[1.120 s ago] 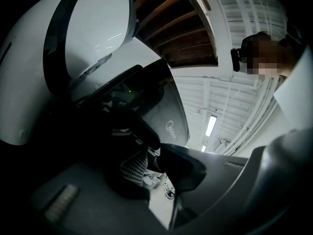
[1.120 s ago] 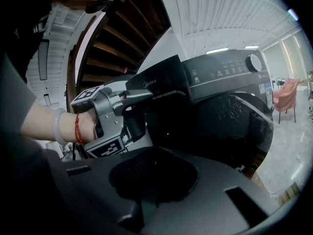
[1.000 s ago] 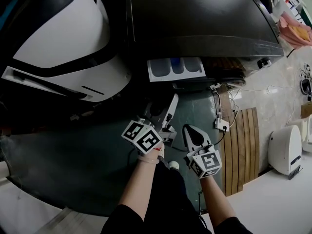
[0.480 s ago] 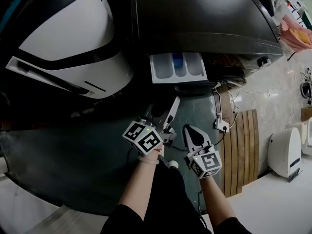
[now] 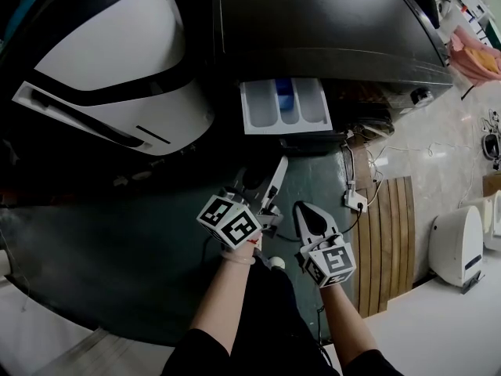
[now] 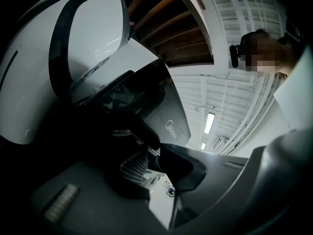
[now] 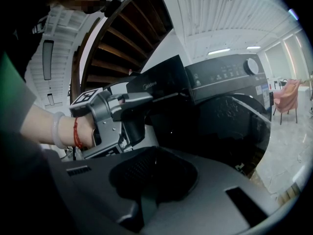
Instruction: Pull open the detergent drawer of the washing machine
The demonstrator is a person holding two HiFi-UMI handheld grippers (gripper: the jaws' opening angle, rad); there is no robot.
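In the head view we are seeing the detergent drawer (image 5: 286, 106) standing pulled out of the dark washing machine (image 5: 329, 30), its compartments showing. It is lying ahead of both tongs and well apart from them. The left gripper (image 5: 262, 177) is holding its jaws apart with nothing between them; the right gripper (image 5: 308, 212) is sitting just beside it, closed and empty.

In the left gripper view we are reading a "Midea" logo (image 6: 171, 128) on the machine's front, beyond the parted pads.

In the right gripper view the pads are meeting on nothing.
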